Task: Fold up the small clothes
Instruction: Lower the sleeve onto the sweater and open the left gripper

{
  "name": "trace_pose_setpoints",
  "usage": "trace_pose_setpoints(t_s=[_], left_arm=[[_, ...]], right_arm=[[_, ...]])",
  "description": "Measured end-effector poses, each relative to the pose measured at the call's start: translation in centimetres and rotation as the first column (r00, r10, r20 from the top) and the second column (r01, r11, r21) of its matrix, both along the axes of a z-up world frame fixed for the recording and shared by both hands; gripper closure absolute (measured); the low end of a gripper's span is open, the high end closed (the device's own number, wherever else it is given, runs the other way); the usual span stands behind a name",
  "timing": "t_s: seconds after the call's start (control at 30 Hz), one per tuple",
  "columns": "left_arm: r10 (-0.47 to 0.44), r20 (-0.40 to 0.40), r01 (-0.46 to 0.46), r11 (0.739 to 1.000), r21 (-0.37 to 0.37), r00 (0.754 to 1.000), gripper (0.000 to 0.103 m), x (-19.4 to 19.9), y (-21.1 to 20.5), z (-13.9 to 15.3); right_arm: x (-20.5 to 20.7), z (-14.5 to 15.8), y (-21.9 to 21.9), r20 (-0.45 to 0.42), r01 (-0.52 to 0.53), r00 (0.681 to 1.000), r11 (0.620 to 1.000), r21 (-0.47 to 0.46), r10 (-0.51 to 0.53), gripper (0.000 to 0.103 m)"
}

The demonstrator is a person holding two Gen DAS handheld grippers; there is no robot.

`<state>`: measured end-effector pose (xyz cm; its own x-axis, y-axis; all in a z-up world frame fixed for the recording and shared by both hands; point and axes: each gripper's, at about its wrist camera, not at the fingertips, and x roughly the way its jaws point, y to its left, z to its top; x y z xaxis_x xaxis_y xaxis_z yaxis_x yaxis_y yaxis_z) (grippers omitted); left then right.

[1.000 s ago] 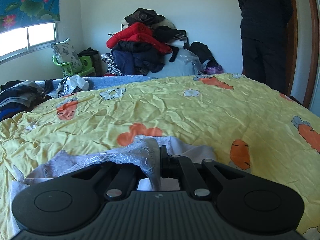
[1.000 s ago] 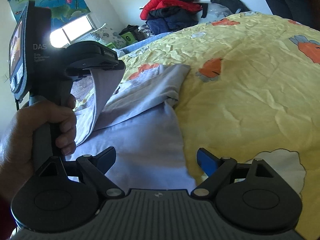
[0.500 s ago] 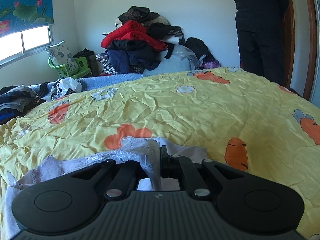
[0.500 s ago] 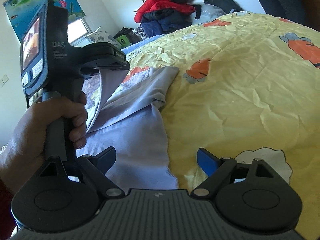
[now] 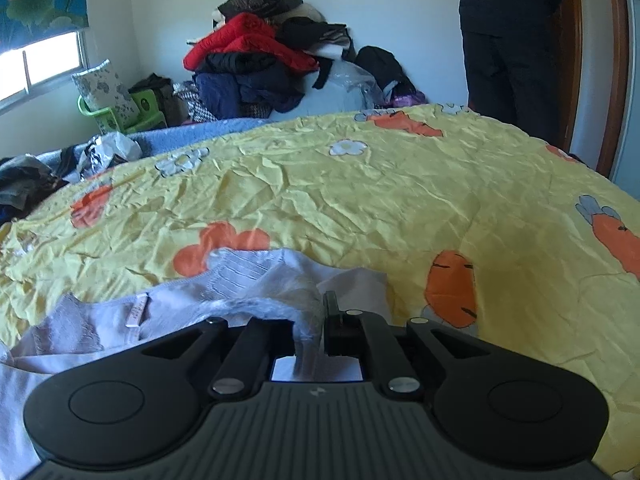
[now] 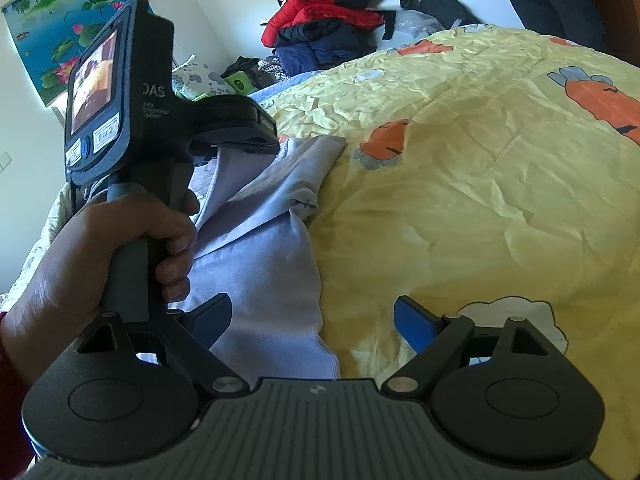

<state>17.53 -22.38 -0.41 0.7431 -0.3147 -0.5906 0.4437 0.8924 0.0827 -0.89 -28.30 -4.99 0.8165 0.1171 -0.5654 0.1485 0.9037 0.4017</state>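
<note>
A pale lilac garment (image 5: pixel 248 276) lies on the yellow bedspread (image 5: pixel 360 200), one edge raised. My left gripper (image 5: pixel 320 312) pinches that lacy edge between its fingers, and its jaws are just starting to open with the cloth still held. In the right wrist view a hand holds the left gripper (image 6: pixel 268 140) low over the garment (image 6: pixel 272 248), with the edge hanging from it. My right gripper (image 6: pixel 312 316) stands wide open just above the garment's near hem. Its blue pads (image 6: pixel 412 320) touch nothing.
The bedspread (image 6: pixel 480 160) has a carrot and flower print and stretches right and far. A heap of jackets (image 5: pixel 256 52) is stacked by the far wall. A person in dark clothes (image 5: pixel 512 40) stands at the door. More clothes (image 5: pixel 24 184) lie at the bed's left edge.
My left gripper has moved forward and slightly down with the garment's edge, and the raised flap now hangs lower over the rest of the cloth. My right gripper has stayed in place, open.
</note>
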Motion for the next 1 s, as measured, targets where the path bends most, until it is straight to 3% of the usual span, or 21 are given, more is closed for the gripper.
trace_pose_setpoints(t_s=[0.1,0.13,0.2,0.23,0.27,0.47,0.57,0.73,0.87,1.0], left_arm=[[-0.023,0.002,0.023,1.000,0.017,1.000,0.091,-0.4,-0.7,-0.1],[-0.031,0.002,0.031,0.999,0.021,1.000,0.083,-0.5,-1.0,-0.2],[-0.038,0.001,0.038,0.999,0.018,0.999,0.058,-0.7,-1.3,-0.3],[-0.037,0.008,0.037,0.999,0.015,0.999,0.033,-0.8,-1.4,-0.3],[-0.036,0.024,0.036,0.999,0.010,0.999,0.021,-1.1,-1.5,-0.1],[-0.125,0.079,0.127,0.992,-0.011,0.989,0.020,-2.4,-1.6,2.5],[-0.095,0.087,0.102,0.992,-0.075,0.992,0.010,-1.9,0.1,4.3],[0.025,0.081,-0.012,0.987,-0.163,0.996,0.008,-0.2,5.9,6.0],[0.158,0.094,-0.147,0.982,-0.117,0.983,0.008,0.1,11.4,4.7],[0.231,0.100,-0.231,0.973,-0.012,0.968,0.008,-0.5,15.9,2.0]], right_arm=[[0.0,0.0,0.1,-0.001,0.001,1.000,1.000,-0.003,-0.001,0.013],[-0.1,0.0,0.1,-0.001,0.001,1.000,1.000,-0.004,-0.001,0.013],[-0.1,0.0,0.0,-0.001,0.000,1.000,1.000,-0.004,0.000,0.013],[-0.1,0.0,0.0,-0.001,0.001,1.000,1.000,-0.005,-0.001,0.014],[-0.1,0.0,-0.1,-0.002,0.002,1.000,1.000,-0.004,-0.002,0.014],[-0.1,0.0,-0.2,-0.007,0.006,1.000,1.000,-0.011,-0.006,0.014],[0.0,0.1,0.0,-0.003,0.008,1.000,1.000,-0.023,-0.009,0.013],[0.8,0.7,0.2,0.009,0.005,1.000,0.999,-0.050,-0.005,0.013],[2.2,2.0,1.0,0.054,-0.023,0.998,0.995,-0.100,0.029,0.013],[4.9,3.4,2.1,0.118,-0.128,0.983,0.983,-0.131,0.143,0.013]])
